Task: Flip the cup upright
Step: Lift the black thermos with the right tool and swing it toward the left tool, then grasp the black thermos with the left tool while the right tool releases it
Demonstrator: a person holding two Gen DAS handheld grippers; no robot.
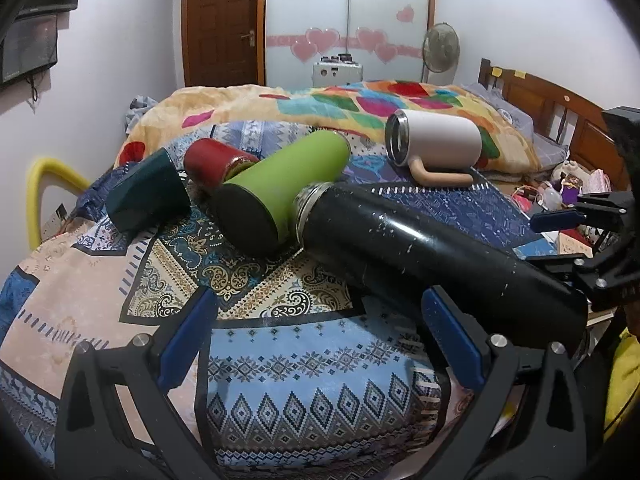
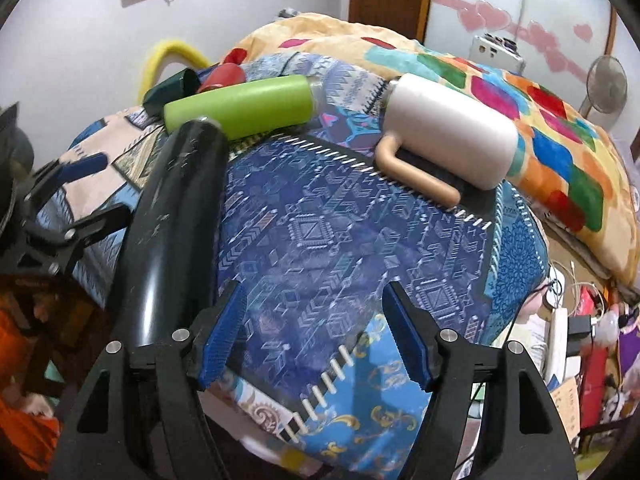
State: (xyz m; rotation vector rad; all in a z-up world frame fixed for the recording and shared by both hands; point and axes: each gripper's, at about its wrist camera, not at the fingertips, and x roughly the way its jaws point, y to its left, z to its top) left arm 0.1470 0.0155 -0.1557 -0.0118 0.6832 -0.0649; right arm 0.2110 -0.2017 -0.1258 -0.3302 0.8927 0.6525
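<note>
Black steel flask (image 1: 420,256) lies on side on patterned quilt (image 1: 304,376), mouth touching green bottle (image 1: 280,184). Looks heavy, glossy, slippery; grab mid-body. Left gripper (image 1: 324,336), right gripper (image 2: 316,332): both spread wide, holding nothing.

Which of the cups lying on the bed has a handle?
The white mug does: a tan handle sticks out of its side. The black flask, green bottle, red cup and dark green cup show none.
</note>
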